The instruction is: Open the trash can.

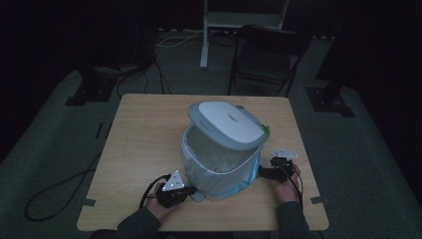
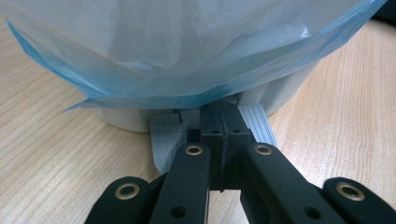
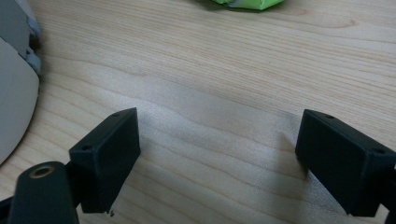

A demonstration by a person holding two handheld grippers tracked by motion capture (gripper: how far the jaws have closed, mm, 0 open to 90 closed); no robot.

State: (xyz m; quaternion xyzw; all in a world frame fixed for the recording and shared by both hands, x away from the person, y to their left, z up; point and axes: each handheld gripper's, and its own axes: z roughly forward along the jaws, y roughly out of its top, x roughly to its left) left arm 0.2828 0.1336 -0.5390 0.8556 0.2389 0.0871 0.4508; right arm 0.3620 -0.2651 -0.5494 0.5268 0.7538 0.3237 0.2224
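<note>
A white pedal bin (image 1: 219, 172) stands at the middle of the wooden table (image 1: 144, 134), its grey-rimmed lid (image 1: 226, 122) raised and tilted back. A translucent bag with a blue edge (image 2: 187, 51) lines it and hangs over the rim. My left gripper (image 1: 191, 193) (image 2: 223, 119) is shut with its jaws lying on the ribbed grey pedal (image 2: 166, 140) at the bin's base. My right gripper (image 1: 263, 172) (image 3: 219, 149) stands open over bare wood just right of the bin wall (image 3: 11, 102), nothing between its fingers. A crumpled green thing (image 3: 243, 3) (image 1: 266, 130) lies behind the bin.
A dark folding chair (image 1: 266, 55) and a white stand post (image 1: 204, 35) are beyond the table's far edge. Cables (image 1: 54, 194) trail on the floor at the left. Bare tabletop lies left of the bin.
</note>
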